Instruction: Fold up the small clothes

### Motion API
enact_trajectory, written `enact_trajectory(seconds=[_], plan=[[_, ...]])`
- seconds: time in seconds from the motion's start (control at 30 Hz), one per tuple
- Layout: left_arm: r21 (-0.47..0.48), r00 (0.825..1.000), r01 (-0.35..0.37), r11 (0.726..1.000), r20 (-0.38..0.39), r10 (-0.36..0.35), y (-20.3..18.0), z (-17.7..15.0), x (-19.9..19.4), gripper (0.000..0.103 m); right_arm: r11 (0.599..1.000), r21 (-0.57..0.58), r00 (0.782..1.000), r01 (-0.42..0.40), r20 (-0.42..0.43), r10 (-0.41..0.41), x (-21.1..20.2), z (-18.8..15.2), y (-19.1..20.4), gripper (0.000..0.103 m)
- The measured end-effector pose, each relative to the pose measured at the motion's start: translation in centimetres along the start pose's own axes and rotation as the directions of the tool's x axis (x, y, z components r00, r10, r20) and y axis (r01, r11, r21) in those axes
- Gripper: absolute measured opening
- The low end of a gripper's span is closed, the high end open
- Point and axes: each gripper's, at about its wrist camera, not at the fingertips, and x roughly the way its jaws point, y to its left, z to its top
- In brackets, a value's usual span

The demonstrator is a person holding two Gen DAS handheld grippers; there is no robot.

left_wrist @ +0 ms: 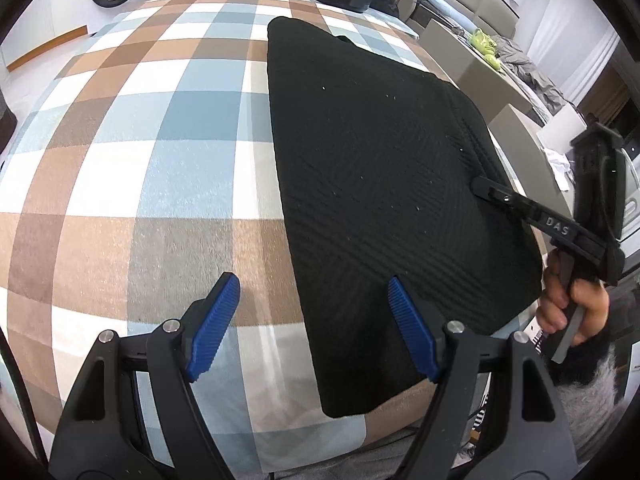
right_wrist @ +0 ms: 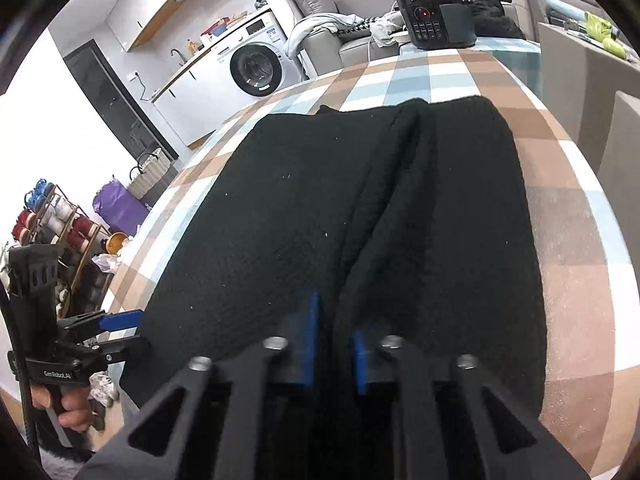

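While the black knitted garment (left_wrist: 380, 184) lay folded on the bench (left_wrist: 140, 160) with its checked cloth, the left tongs (left_wrist: 314, 316) stood wide apart and empty at the garment's near edge, one blue pad over the cloth and one over the knit. The right tongs (right_wrist: 335, 340) were all but closed on a raised ridge of the black fabric near its other edge. A hand (left_wrist: 568, 304) held the right tool's grip. A black cooker (right_wrist: 436, 20) sat at the bench's far end.
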Motion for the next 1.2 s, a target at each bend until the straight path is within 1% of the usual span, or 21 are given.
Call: enact_trajectory(seconds=[0.1,0.17,0.2,0.27,0.3,0.37,0.4,0.47,0.5,0.53,0.57,0.6,0.63,0.67,0.7,0.73,0.77,0.87,0.9,1.03,1.2], plan=[[0.008,1.0,0.016,1.0,0.007,-0.016,-0.3,0.6,-0.1,0.074,0.998,-0.065,0.996,0.005,0.095,0.001,-4.0,1.3,1.5,0.009],[0.016,1.0,0.026,1.0,0.01,-0.026,-0.7,0.9,-0.1,0.074,0.993,-0.102,0.989,0.056,0.143,-0.041,-6.2,1.9,2.2,0.009],[0.016,0.999,0.031,0.999,0.009,-0.031,-0.9,1.1,0.1,0.074,0.992,-0.095,0.986,0.088,0.151,-0.073,-6.9,1.9,1.7,0.009],[0.014,0.999,0.045,0.999,0.001,-0.045,-1.1,1.3,0.8,0.074,0.987,-0.061,0.982,0.151,0.12,-0.143,-6.6,1.2,0.3,0.01],[0.011,0.999,0.049,0.999,-0.006,-0.049,-1.3,1.4,1.2,0.074,0.986,-0.022,0.984,0.165,0.067,-0.164,-5.4,0.7,-1.2,0.011],[0.001,0.998,0.057,0.998,-0.014,-0.057,-1.3,1.6,1.9,0.074,0.988,0.04,0.988,0.152,-0.01,-0.152,-3.5,0.1,-3.5,0.012],[0.003,0.999,0.047,0.999,0.005,-0.047,-1.4,1.8,2.1,0.074,0.987,0.073,0.989,0.144,-0.023,-0.143,-3.1,-0.3,-4.3,0.015],[0.007,0.999,0.039,0.999,0.002,-0.039,-1.7,2.1,2.4,0.074,0.987,0.098,0.992,0.128,-0.01,-0.127,-3.8,-0.5,-4.7,0.024],[-0.005,0.999,0.042,0.999,0.006,-0.042,-1.6,2.4,2.6,0.074,0.986,0.096,0.99,0.139,0.009,-0.141,-4.5,-0.5,-4.7,0.032],[-0.009,0.999,0.048,0.999,0.01,-0.048,-1.6,2.5,2.7,0.074,0.983,0.098,0.987,0.154,0.023,-0.157,-5.0,-0.7,-4.6,0.036],[-0.012,0.998,0.054,0.998,0.016,-0.053,-1.6,2.7,2.9,0.074,0.981,0.112,0.985,0.16,0.039,-0.165,-5.7,-1.0,-4.8,0.037],[-0.014,0.998,0.058,0.998,0.026,-0.058,-1.6,2.9,3.1,0.072,0.98,0.124,0.986,0.156,0.043,-0.162,-6.1,-1.3,-4.9,0.038],[-0.017,0.997,0.063,0.998,0.034,-0.062,-1.7,3.1,3.2,0.065,0.978,0.137,0.986,0.156,0.04,-0.163,-6.6,-1.9,-5.2,0.038],[-0.02,0.997,0.07,0.997,0.045,-0.069,-1.8,3.3,3.5,0.056,0.974,0.153,0.985,0.165,0.033,-0.172,-6.9,-2.5,-5.5,0.038],[-0.024,0.996,0.081,0.996,0.05,-0.079,-1.9,3.5,3.6,0.049,0.972,0.16,0.984,0.171,0.032,-0.178,-7.0,-2.9,-5.8,0.038],[-0.03,0.995,0.086,0.996,0.055,-0.085,-1.9,3.6,3.8,0.035,0.971,0.163,0.983,0.173,0.025,-0.18,-7.0,-3.2,-5.8,0.038],[-0.038,0.995,0.085,0.996,0.062,-0.082,-1.8,3.8,4.0,0.026,0.97,0.168,0.984,0.174,0.012,-0.179,-6.8,-3.7,-6.0,0.038],[-0.034,0.993,0.085,0.996,0.084,-0.082,-2.0,4.0,4.2,0.013,0.969,0.179,0.985,0.169,0.003,-0.172,-6.3,-4.4,-5.7,0.037],[-0.031,0.992,0.086,0.996,0.092,-0.083,-2.0,4.0,4.1,0.012,0.971,0.174,0.986,0.163,0.009,-0.167,-6.1,-4.5,-5.5,0.034],[-0.03,0.991,0.066,0.997,0.114,-0.063,-1.2,4.0,3.4,0.009,0.98,0.141,0.99,0.142,-0.012,-0.142,-5.3,-4.2,-4.5,0.031],[-0.085,0.99,0.021,0.996,0.143,-0.009,1.8,3.4,1.9,0.008,0.99,0.102,0.995,0.097,-0.027,-0.095,-3.4,-3.9,-1.7,0.031]])
